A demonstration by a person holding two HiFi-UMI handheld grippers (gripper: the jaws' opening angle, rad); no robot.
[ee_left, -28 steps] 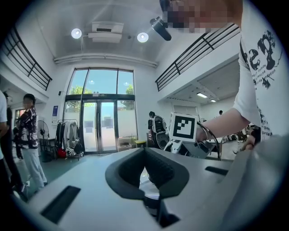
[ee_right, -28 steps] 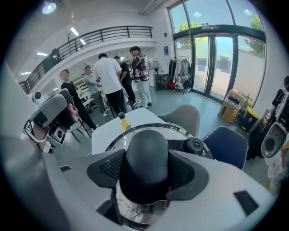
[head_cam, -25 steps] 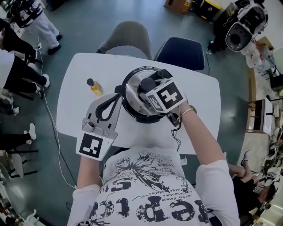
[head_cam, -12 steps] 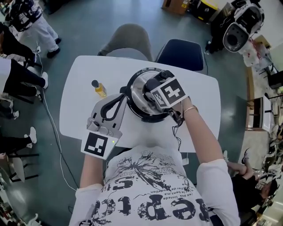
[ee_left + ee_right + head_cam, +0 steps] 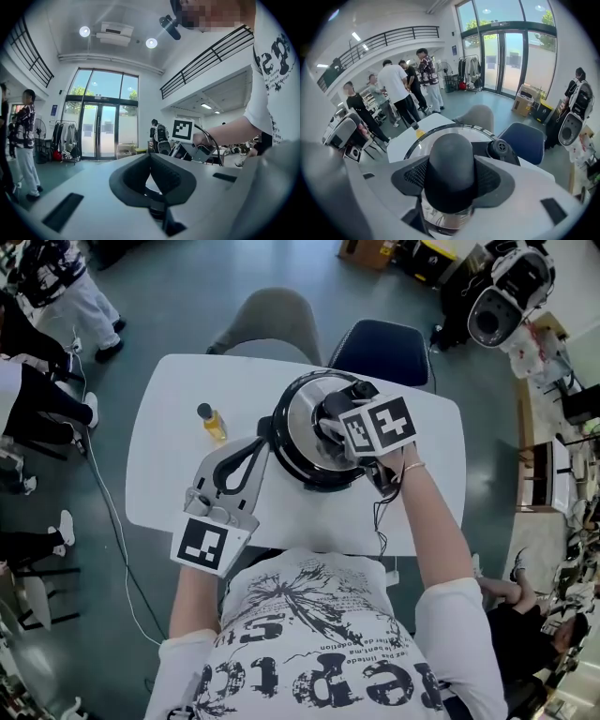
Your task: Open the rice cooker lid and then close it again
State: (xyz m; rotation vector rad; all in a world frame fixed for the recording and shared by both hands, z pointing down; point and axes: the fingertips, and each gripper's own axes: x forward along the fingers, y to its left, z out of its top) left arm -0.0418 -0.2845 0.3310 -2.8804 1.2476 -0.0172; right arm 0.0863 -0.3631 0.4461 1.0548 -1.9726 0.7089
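A black rice cooker (image 5: 298, 457) with a shiny lid (image 5: 309, 423) stands in the middle of the white table (image 5: 169, 474). My right gripper (image 5: 339, 423) comes down on the lid from the right. Its pads are shut on the lid's black knob (image 5: 451, 159), which fills the gap between them. The lid (image 5: 423, 139) lies down on the pot, and its steam vent (image 5: 501, 149) sits just behind the knob. My left gripper (image 5: 259, 448) lies level at the cooker's left side, its tips together with nothing held. In the left gripper view the jaw tips (image 5: 151, 157) meet.
A small bottle of yellow liquid (image 5: 212, 422) stands on the table left of the cooker. A grey chair (image 5: 277, 320) and a blue chair (image 5: 389, 348) are at the far edge. People stand to the left (image 5: 37, 381). A cable (image 5: 380, 521) hangs off the near edge.
My right gripper has rolled on the knob, and its marker cube has swung right and away from me. The left gripper has edged a little towards the cooker.
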